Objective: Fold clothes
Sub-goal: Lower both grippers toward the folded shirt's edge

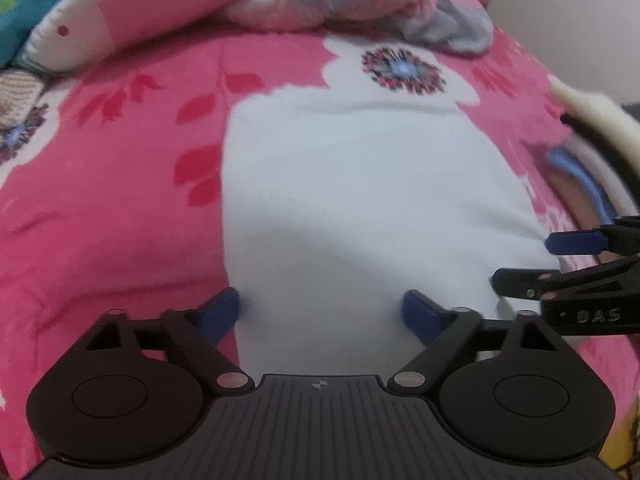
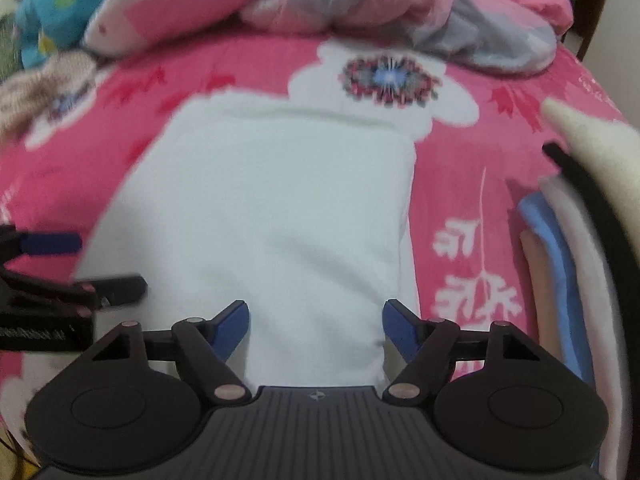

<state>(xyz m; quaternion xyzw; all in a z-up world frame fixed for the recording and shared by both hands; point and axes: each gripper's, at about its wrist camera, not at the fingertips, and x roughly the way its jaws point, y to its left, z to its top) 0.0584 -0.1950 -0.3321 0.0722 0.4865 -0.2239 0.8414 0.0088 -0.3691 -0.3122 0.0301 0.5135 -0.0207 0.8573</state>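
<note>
A white folded garment (image 1: 360,200) lies flat on the pink flowered bedspread (image 1: 100,220); it also shows in the right wrist view (image 2: 272,220). My left gripper (image 1: 322,312) is open, its blue fingertips spread over the garment's near left part. My right gripper (image 2: 316,324) is open over the garment's near right edge. Each gripper shows in the other's view: the right one (image 1: 560,260) at the right edge, the left one (image 2: 80,264) at the left edge, both with jaws apart.
A rumpled pink, white and grey quilt (image 2: 360,4) is heaped at the far side of the bed. A blue plush toy (image 2: 52,12) sits at the far left. A stack of folded clothes (image 2: 560,260) with a black strap lies at the right.
</note>
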